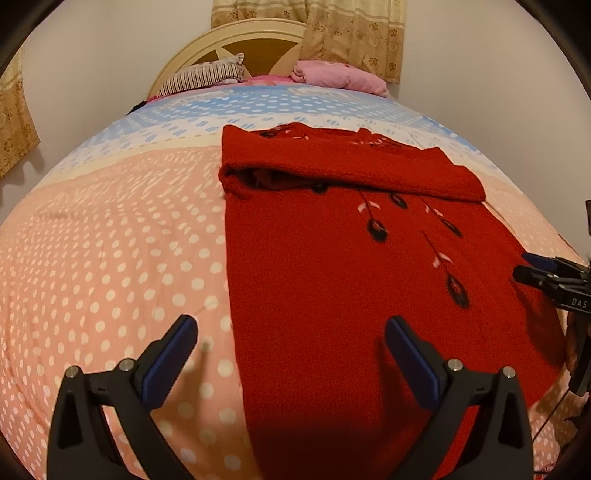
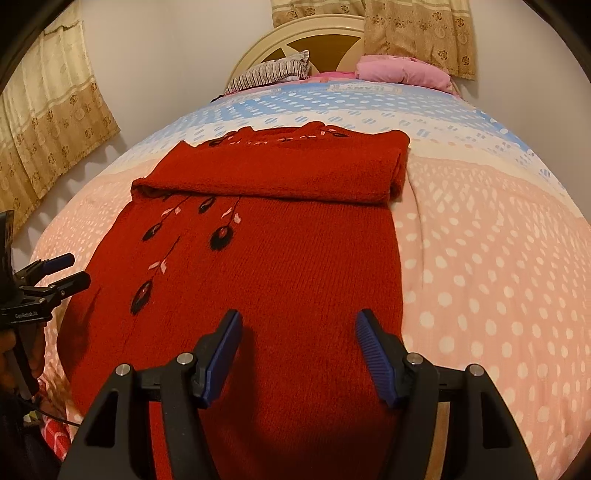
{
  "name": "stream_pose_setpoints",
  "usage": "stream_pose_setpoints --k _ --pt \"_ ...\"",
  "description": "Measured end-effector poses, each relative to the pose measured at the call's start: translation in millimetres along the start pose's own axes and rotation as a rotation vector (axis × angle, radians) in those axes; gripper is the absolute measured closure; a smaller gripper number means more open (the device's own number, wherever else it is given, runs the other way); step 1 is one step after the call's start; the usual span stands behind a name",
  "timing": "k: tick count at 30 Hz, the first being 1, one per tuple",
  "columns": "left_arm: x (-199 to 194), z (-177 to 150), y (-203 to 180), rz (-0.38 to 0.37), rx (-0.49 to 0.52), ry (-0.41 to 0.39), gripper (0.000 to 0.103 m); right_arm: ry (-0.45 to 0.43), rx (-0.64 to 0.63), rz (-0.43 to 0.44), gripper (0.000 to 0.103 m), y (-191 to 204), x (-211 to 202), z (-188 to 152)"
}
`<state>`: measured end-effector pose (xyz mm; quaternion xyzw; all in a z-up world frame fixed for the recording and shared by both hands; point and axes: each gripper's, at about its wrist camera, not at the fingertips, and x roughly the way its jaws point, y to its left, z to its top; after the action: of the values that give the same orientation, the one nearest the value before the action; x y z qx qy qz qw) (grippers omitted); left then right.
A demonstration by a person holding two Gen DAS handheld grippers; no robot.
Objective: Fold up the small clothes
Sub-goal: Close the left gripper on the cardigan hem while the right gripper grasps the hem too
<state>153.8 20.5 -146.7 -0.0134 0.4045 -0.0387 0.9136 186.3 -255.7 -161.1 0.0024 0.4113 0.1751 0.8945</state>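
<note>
Sweater (image 2: 266, 258), lengthwise, neck toward headboard (image 2: 295, 38)

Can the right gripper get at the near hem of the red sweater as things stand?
Probably yes. The right gripper hangs open just above the red sweater, nothing lies between them, and the left gripper stays off to the side.

A pink-and-blue polka-dot quilt (image 1: 110, 240) covers the bed; striped pillow (image 1: 207, 75), pink pillow (image 1: 343, 75), cream headboard (image 1: 207, 46), beige floral curtains (image 1: 354, 33).
</note>
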Motion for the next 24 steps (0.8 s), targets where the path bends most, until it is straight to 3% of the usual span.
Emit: stream_pose_setpoints --k 14,22,24 --pt "-36.6 -28.8 20.4 -0.122 -0.047 0.062 0.002 -0.033 -0.042 -0.018 0.029 11.1 -12.6 -23.8" --pt "-43.8 -66.8 30.8 -0.254 -0.110 0.196 0.026 -0.062 -0.033 -0.010 0.029 9.7 -17.9 -31.4" --pt "-43.2 -75.8 29.6 -0.276 -0.125 0.229 0.028 -0.068 -0.035 -0.014 0.029 10.6 -18.3 -32.9"
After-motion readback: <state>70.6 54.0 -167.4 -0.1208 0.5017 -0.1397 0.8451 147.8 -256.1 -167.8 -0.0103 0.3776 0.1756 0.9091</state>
